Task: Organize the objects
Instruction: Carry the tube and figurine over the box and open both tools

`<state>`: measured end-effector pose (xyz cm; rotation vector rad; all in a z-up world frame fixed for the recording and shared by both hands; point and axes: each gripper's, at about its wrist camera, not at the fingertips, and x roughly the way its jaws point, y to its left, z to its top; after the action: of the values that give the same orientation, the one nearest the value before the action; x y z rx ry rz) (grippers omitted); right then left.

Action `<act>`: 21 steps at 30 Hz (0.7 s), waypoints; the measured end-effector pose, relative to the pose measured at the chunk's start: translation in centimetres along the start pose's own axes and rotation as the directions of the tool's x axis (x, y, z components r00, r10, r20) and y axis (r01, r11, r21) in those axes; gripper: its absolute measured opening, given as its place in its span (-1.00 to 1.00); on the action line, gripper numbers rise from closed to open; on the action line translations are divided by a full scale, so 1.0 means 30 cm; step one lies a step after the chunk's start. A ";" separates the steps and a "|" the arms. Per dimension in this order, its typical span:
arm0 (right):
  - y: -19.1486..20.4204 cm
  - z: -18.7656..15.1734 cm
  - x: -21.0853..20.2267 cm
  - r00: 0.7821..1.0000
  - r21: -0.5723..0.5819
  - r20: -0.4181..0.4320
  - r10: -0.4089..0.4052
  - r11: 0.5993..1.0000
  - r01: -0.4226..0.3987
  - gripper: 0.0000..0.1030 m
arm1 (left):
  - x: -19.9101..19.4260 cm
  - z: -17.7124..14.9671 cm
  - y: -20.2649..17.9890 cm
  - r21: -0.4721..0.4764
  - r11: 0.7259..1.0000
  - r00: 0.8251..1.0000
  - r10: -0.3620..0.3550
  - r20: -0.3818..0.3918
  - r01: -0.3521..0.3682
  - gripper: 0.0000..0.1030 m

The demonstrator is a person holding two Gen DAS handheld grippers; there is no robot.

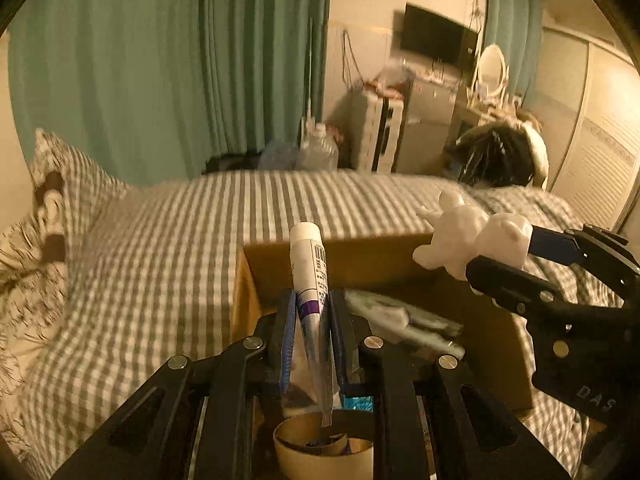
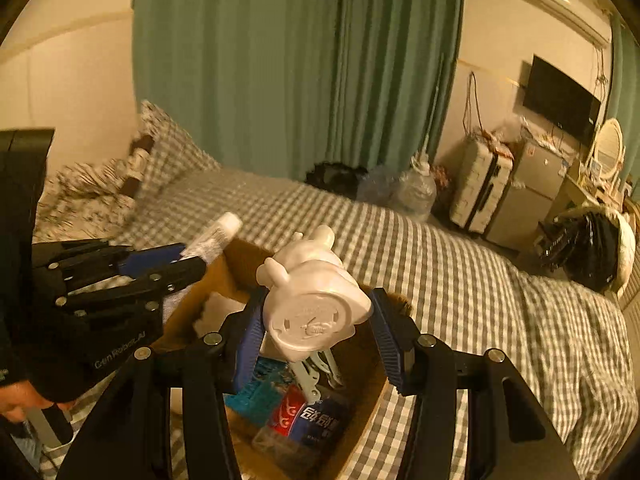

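Note:
My left gripper [image 1: 312,312] is shut on a white tube with purple print [image 1: 310,276], cap pointing up, above an open cardboard box [image 1: 344,256] on the bed. My right gripper [image 2: 316,312] is shut on a white animal figurine [image 2: 312,304], held base toward the camera over the same box [image 2: 224,276]. The figurine also shows in the left wrist view [image 1: 468,236], at the right, held by the right gripper [image 1: 516,256]. The left gripper [image 2: 176,264] with the tube [image 2: 216,236] shows at the left of the right wrist view.
The box holds a tape roll [image 1: 320,448], a red and blue packet [image 2: 308,416], a teal item [image 2: 260,396] and a white metal tool [image 2: 316,372]. The bed has a grey checked sheet [image 2: 460,280] and pillows [image 1: 52,208]. A suitcase [image 2: 480,188] stands beyond the bed.

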<state>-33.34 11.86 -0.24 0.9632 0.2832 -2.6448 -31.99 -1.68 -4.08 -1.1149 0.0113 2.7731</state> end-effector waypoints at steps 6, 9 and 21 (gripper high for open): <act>-0.017 -0.061 0.086 0.998 0.034 -0.054 -0.016 0.999 0.018 -0.01 | 0.029 -0.045 -0.040 0.032 0.999 1.000 -0.004 -0.030 0.005 -0.68; -0.030 -0.072 0.075 0.999 0.064 -0.036 -0.014 0.998 0.016 0.00 | 0.021 -0.053 -0.061 0.038 0.999 1.000 -0.017 -0.022 0.018 -0.68; -0.099 -0.041 -0.108 0.994 0.119 0.063 -0.094 0.989 0.086 0.53 | -0.122 -0.004 -0.010 -0.013 1.000 0.996 -0.020 0.088 0.021 0.57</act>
<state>-31.31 15.69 1.16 0.9124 0.1619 -2.7971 -29.27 -1.91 -1.63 -0.9886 -0.0289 2.8055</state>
